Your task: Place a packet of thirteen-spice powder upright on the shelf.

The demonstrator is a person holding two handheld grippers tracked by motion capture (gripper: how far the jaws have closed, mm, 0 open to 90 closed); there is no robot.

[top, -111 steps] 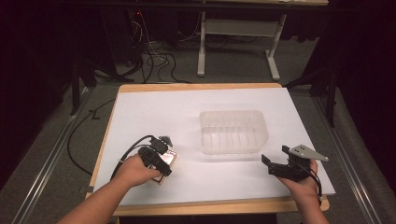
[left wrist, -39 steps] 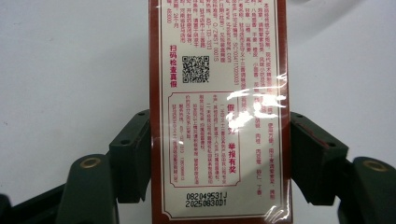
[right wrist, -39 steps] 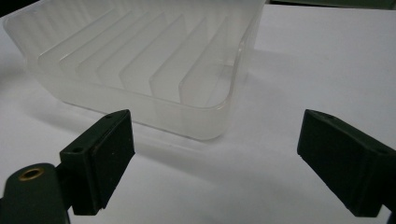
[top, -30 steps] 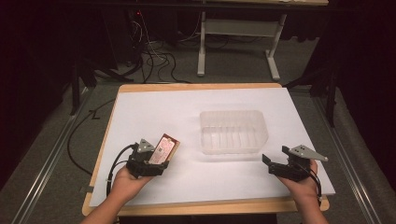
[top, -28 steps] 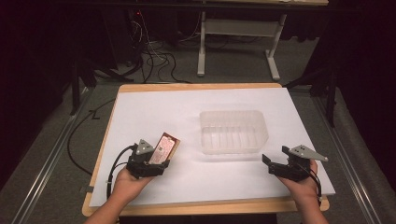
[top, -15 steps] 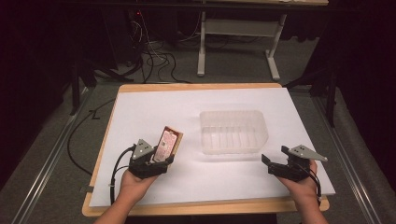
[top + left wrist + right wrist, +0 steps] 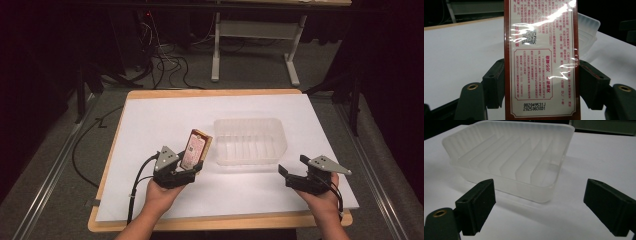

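Since the earlier frames, my left gripper (image 7: 192,169) has lifted the carton (image 7: 195,149) clear of the worktop (image 7: 150,115) and carried it toward 1 o'clock, closer to the tray (image 7: 250,141); my right gripper (image 7: 295,172) has held position.

Nearest me, at about 7 o'clock on the worktop, my left hand (image 7: 161,196) holds the left gripper closed on the carton. In the left gripper view, both pads press the carton's (image 7: 541,60) long side edges near its lower half; the printed face with the code square faces the camera, glossy film over it. From above, the carton stands tilted, its top leaning toward the tray.

At about 5 o'clock, the right gripper (image 7: 539,205) is wide open and empty, its jaws pointed at the tray's near right corner (image 7: 544,190) and apart from it.

Beyond both, at about 1 o'clock from centre, the translucent ribbed tray sits empty on the white sheet.

Hazards, as I judge them:
- Slippage: the film is slick and the hold is low, so the carton may pivot between the pads.
- Tray displacement: the tray looks light, so a carton edge catching its rim could push it.
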